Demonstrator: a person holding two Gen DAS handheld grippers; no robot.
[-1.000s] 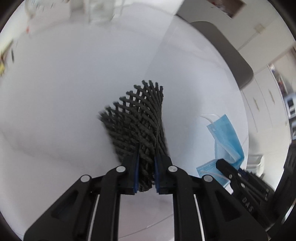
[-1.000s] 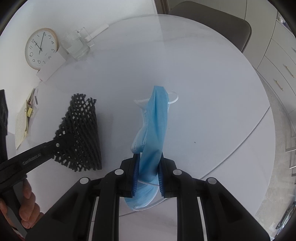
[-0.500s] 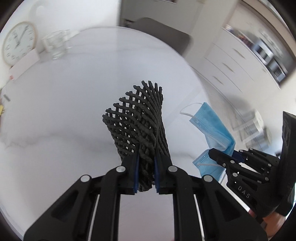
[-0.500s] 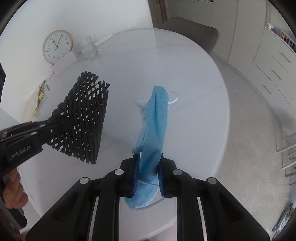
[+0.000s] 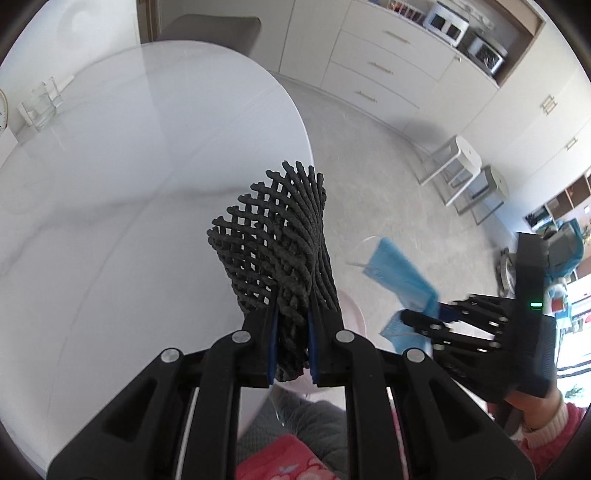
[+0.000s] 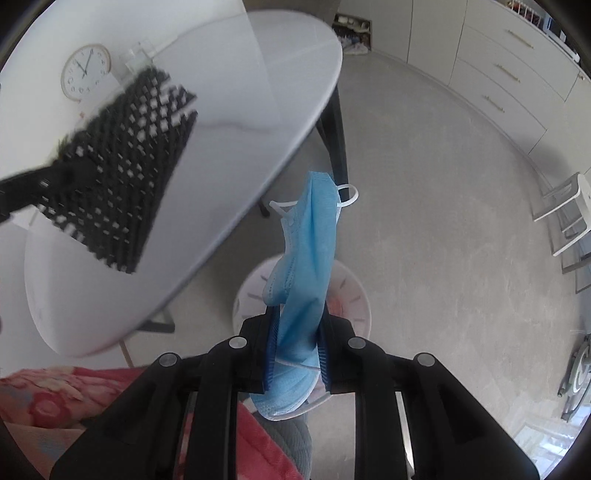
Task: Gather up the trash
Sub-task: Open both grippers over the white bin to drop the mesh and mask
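Observation:
My left gripper (image 5: 291, 325) is shut on a black foam net sleeve (image 5: 280, 236) and holds it in the air at the edge of the round white table (image 5: 110, 184). The net also shows in the right wrist view (image 6: 118, 166). My right gripper (image 6: 295, 332) is shut on a blue face mask (image 6: 310, 243) and holds it above a round white bin (image 6: 354, 295) on the floor. The mask and right gripper also show in the left wrist view (image 5: 402, 273), to the right of the net.
A glass (image 5: 40, 107) stands at the table's far side and a wall clock (image 6: 85, 72) hangs beyond. A grey chair (image 5: 210, 29) stands behind the table. White drawers (image 5: 373, 74) line the wall. White stools (image 5: 454, 158) stand on the grey floor.
Both grippers have swung right, off the table top and out over the floor, still holding the net and the mask. The white bin has come into view under the mask.

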